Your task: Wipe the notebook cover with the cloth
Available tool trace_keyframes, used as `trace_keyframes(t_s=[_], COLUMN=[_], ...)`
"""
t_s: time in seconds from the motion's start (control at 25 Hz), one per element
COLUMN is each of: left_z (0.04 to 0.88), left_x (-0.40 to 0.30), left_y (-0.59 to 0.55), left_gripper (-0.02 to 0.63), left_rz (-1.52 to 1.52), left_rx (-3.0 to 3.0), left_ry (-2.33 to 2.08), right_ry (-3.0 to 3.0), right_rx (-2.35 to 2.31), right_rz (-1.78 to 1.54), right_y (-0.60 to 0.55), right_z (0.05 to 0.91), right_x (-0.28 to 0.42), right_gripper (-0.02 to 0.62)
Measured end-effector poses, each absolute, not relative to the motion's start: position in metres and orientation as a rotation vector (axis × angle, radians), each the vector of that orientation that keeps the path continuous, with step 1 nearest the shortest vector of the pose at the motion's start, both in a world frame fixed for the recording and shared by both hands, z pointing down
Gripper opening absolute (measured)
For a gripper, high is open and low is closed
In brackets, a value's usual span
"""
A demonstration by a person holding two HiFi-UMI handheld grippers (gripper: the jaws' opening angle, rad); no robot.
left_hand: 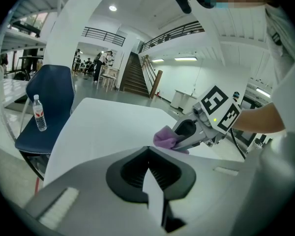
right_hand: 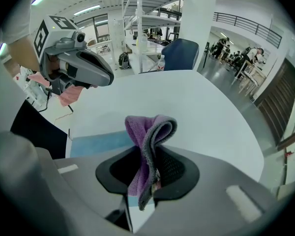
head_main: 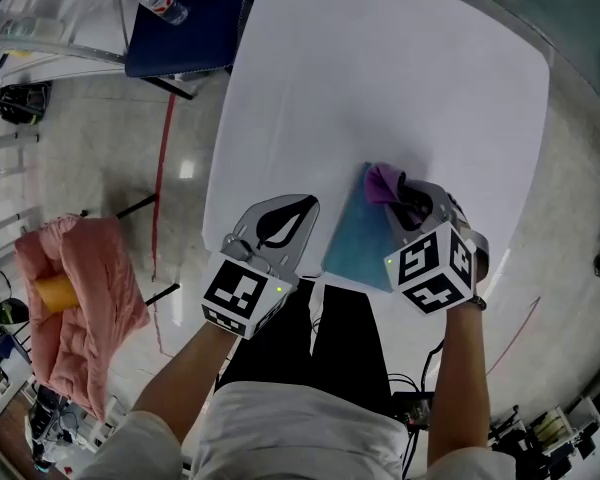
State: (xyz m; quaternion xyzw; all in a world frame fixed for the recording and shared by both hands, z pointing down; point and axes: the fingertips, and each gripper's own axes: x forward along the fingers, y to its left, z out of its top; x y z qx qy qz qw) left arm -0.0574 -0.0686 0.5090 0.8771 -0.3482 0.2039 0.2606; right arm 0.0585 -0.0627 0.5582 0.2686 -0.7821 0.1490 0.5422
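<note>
A blue notebook (head_main: pixel 358 238) lies flat near the front edge of the white table (head_main: pixel 380 78). My right gripper (head_main: pixel 405 200) is over the notebook's far right corner, shut on a folded purple cloth (head_main: pixel 385 181). In the right gripper view the cloth (right_hand: pixel 147 129) stands up between the jaws, with the notebook (right_hand: pixel 101 142) below and to the left. My left gripper (head_main: pixel 298 211) hovers over the table's front left edge, just left of the notebook, jaws shut with nothing in them. The left gripper view shows the cloth (left_hand: pixel 164 137) in the right gripper (left_hand: pixel 184 139).
A blue chair (head_main: pixel 185 28) with a water bottle (head_main: pixel 162 3) on it stands at the table's far left. A pink bundle of fabric (head_main: pixel 75 288) sits on the floor to the left. The table's front edge runs right below both grippers.
</note>
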Motion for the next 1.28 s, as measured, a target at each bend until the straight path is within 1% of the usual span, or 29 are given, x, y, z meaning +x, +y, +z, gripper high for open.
trace_keyframes(t_s=[0.44,1.28], left_z=[0.510,0.513], left_x=[-0.067,-0.069], left_y=[-0.079,-0.057], left_gripper=[0.001,0.001], left_rz=[0.547,0.543], left_rx=[2.347,2.343], left_ry=[-0.981,-0.972], right_ry=[-1.825,-1.825], right_rx=[0.553,0.569], right_rz=[0.373,0.360], right_y=[-0.067,-0.055], right_z=[0.576,0.580], right_x=[0.051,0.044], right_gripper=[0.114,0.115])
